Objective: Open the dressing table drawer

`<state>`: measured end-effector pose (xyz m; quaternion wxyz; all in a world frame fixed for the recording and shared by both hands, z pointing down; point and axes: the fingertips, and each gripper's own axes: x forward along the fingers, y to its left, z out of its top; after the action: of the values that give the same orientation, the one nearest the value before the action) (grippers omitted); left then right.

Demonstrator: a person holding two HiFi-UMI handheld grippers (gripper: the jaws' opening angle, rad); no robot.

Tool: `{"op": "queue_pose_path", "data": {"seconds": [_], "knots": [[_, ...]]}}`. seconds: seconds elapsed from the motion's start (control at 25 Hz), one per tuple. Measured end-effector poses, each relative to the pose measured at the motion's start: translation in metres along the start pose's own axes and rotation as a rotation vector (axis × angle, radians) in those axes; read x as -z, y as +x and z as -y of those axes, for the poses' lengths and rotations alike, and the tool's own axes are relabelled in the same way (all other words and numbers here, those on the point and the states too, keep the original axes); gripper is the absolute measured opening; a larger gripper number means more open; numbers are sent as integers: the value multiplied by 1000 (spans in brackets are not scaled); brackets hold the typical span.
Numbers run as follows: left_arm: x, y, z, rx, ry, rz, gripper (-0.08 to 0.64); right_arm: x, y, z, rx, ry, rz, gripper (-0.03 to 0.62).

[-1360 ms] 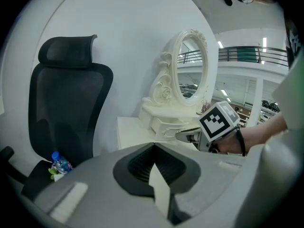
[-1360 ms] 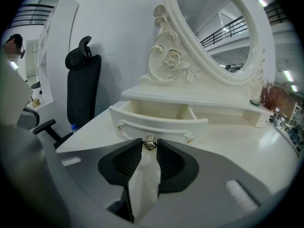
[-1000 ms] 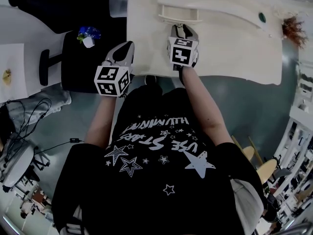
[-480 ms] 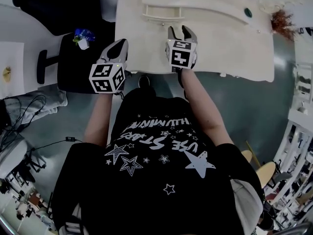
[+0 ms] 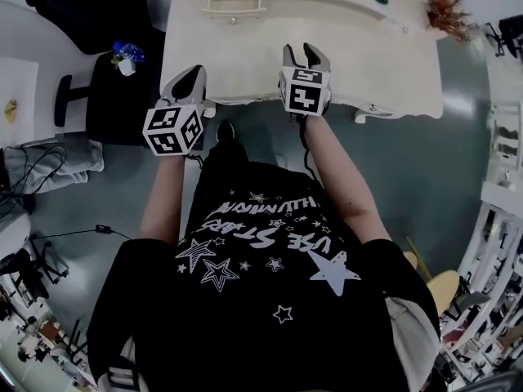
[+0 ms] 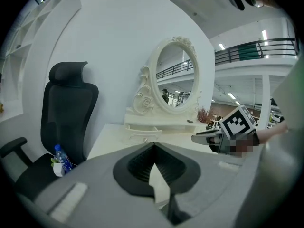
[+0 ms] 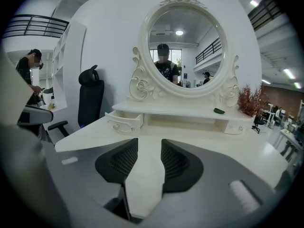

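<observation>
At the near edge of the bench (image 5: pixel 351 64), both grippers hover and hold nothing. Left gripper (image 5: pixel 193 73): jaws clenched, tips together, above the near left corner. Right gripper (image 5: pixel 301 52): jaws released, with only bare bench top visible between them.

Toward the far left corner, the drawer (image 5: pixel 234 6) stands pulled out of the low shelf, and its front projects clear of the shelf face. Assessment: the opening step appears complete, and no further pull seems required.

The right gripper view shows the drawer front with its knob, the right drawer (image 7: pixel 236 126) flush, and the mirror (image 7: pixel 183 46). The head view lacks these details but shows both grippers' positions against the bench edge.
</observation>
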<state>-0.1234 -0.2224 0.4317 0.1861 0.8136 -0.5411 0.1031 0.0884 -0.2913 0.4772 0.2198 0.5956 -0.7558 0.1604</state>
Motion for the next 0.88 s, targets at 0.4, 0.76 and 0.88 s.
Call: {"op": "queue_pose_path", "data": {"seconds": [0.4,0.76,0.88], "knots": [[41,-32,98,6,1,5,2,45,-84,68,-5,17,44,26],[70,-60,164,31,7,-23,2,85,-152,109,-31,-21,49,26],[80,-67,176,48,14,-37,2,93,-167,115,-28,-15,63,26]]}}
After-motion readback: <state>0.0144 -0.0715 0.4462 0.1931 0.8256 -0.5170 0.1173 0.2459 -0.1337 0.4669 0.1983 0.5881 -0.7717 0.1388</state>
